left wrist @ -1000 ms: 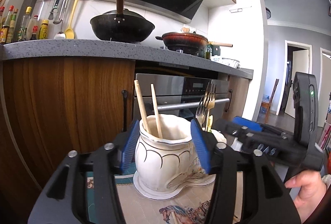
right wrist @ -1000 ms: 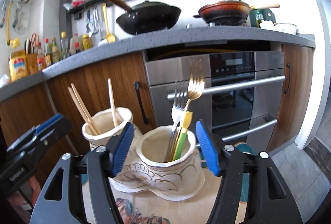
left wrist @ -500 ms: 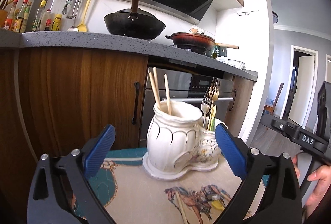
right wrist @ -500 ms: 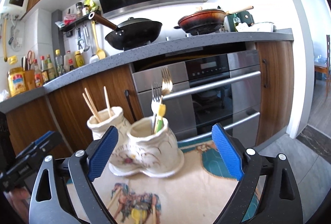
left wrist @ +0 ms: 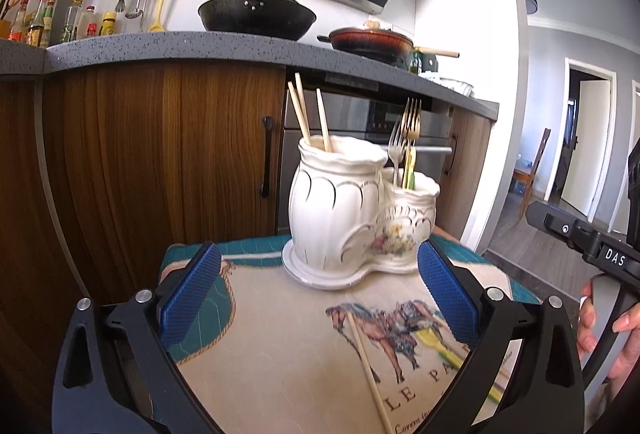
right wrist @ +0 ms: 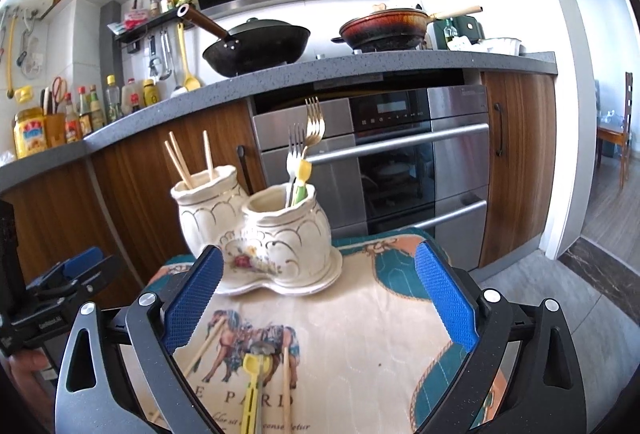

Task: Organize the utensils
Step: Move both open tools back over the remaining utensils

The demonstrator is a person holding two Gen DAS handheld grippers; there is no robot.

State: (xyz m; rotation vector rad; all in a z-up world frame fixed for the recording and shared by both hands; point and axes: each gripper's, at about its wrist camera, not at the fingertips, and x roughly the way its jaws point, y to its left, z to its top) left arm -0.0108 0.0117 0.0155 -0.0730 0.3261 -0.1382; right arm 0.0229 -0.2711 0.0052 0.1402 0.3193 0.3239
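Between picks, both grippers (left wrist: 318, 298) (right wrist: 318, 294) wide open and empty near the holder (right wrist: 256, 234); next, probably closing on a loose chopstick (right wrist: 286, 386).

Left gripper (left wrist: 318, 298) jaws spread wide, empty, above printed tablecloth (left wrist: 288, 366). White ceramic double utensil holder (left wrist: 352, 218) ahead: three chopsticks (left wrist: 308, 113) in taller pot, forks (left wrist: 406, 129) in shorter. One loose chopstick (left wrist: 366, 362) on cloth. Right gripper (left wrist: 580, 238) at right edge.
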